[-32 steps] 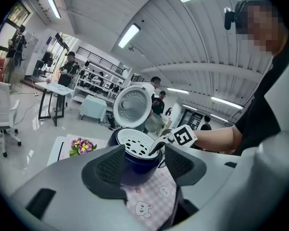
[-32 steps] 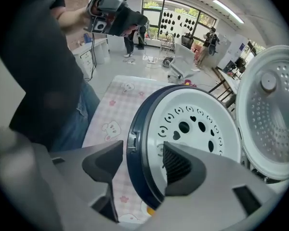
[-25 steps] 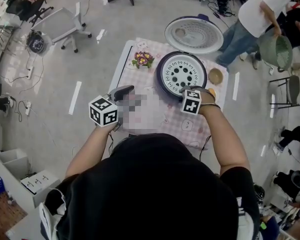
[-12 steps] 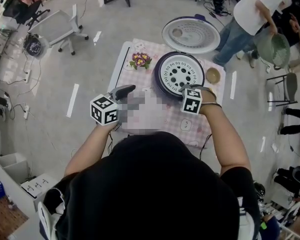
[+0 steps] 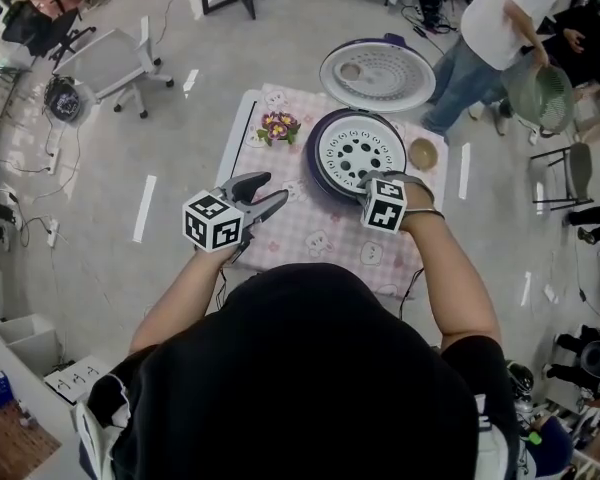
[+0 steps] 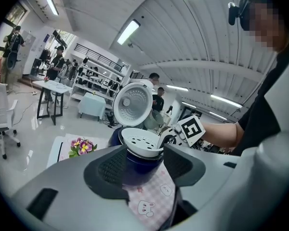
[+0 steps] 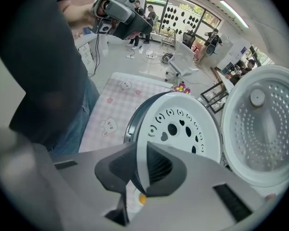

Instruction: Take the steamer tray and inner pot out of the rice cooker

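Head view, left gripper (image 5: 276,189): jaws wide apart after closing a touch. Nothing is between them. They hang over the left part of the desk (image 5: 310,243), well apart from the cooker.
Flowers (image 5: 278,125): a small purple and yellow bunch on the checked cloth, ahead of the left jaws and to their left, just beside the cooker.
Rice cooker (image 5: 316,171): dark blue and round, straight ahead of the left jaws.
Steamer tray (image 5: 354,149): white and round, so it has no long axis. Its pierced face points up. It sits at the cooker's mouth, with its near rim between the right jaws.
Right gripper (image 5: 372,179): points steeply down. Its jaws have just closed and now clamp the tray's near rim.
Inner pot: hidden beneath the tray.
Lid (image 5: 377,74): swung open beyond the right jaws, behind the tray, with its dimpled inner face showing.
Bowl (image 5: 422,153): small and tan, on the desk to the right of the right jaws, just beside the cooker.
Person (image 5: 500,28): stands on the floor beyond the desk's far right corner, holding a green colander (image 5: 540,96).
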